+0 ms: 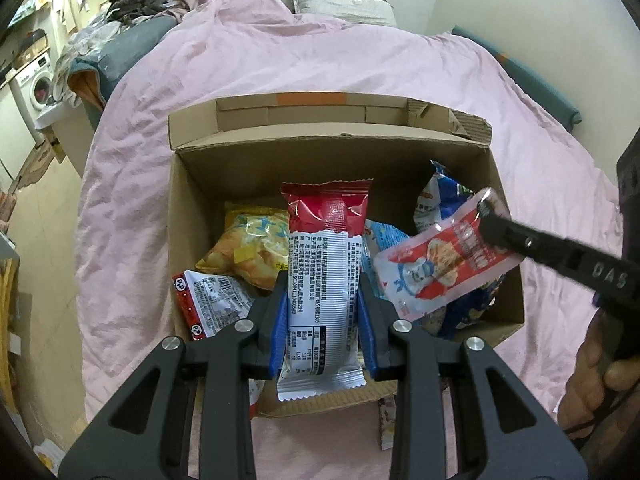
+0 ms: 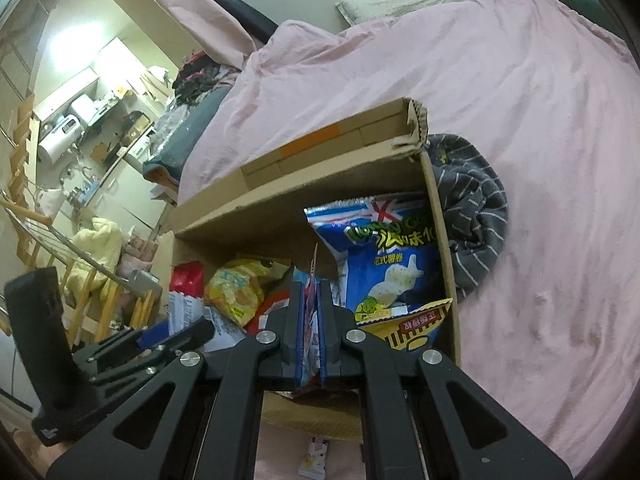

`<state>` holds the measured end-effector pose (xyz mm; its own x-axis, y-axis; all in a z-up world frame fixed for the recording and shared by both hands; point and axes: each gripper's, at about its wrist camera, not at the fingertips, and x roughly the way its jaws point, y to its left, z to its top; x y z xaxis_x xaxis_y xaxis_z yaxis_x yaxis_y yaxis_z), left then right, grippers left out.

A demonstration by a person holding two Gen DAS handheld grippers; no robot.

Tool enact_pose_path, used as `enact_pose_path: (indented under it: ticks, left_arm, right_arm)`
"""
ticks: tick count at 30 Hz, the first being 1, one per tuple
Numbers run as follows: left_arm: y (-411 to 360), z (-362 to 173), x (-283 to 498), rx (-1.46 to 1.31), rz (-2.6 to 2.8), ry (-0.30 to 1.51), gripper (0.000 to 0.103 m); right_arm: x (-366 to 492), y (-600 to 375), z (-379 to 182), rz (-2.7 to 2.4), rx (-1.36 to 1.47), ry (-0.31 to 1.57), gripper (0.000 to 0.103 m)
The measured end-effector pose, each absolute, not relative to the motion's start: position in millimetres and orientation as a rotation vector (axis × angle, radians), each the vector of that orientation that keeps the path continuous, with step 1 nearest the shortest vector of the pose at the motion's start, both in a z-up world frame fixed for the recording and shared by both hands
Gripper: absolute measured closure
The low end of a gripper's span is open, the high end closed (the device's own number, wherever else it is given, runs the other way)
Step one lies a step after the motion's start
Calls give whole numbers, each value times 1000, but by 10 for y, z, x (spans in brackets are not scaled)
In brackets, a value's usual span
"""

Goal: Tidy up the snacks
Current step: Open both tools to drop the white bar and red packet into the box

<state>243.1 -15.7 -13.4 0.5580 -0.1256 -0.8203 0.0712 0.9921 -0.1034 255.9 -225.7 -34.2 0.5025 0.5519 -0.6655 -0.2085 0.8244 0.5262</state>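
Clamped between the blue pads of the left hand-held gripper [image 1: 323,312], a red-and-silver snack packet [image 1: 324,280] is held upright over the near edge of the cardboard box [image 1: 332,156] on the pink bed [image 1: 168,152]. A red-and-white pouch [image 1: 440,264] is pinched in the right hand-held gripper [image 2: 311,328], above the box's right side. Yellow chips [image 1: 252,248] and a blue bag [image 2: 384,256] are seen inside.

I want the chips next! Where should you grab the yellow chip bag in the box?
Probably grip the yellow bag by its puffy upper half, coming straight down from above. The box wall sits close on its left, the red-and-silver pack blocks its right, and its lower end is tucked under other snacks.
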Motion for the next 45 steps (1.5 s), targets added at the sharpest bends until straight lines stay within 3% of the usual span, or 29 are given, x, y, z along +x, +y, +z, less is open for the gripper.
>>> enact_pose_path:
  ticks: [27,32,33,37,40,43,45]
  left_arm:
    - [-50,-173,2424,-79,-98,987,75]
    - [-37,-164,2420,-82,-95,976,64]
    - [-41,-160,2419,-80,-95,974,64]
    - [-59,-138,2407,-79,-98,964,49]
    - [-77,-110,2388,-71,-102,953,40]
    - [-87,-93,2380,-47,-67,941,19]
    - [-73,-84,2378,-50,-57,935,17]
  right_arm:
    - [2505,-2048,-383,498,320,961,92]
    - [2500,-2052,-320,492,320,944,91]
    - [2501,-2059,-308,489,322,940,89]
    - [2487,-2091,-255,495,342,910,41]
    - [2474,-2132,-196,479,351,871,29]
    - [2493,-2207,-185,463,381,862,21]
    - [2497,-2239,-199,450,392,869,15]
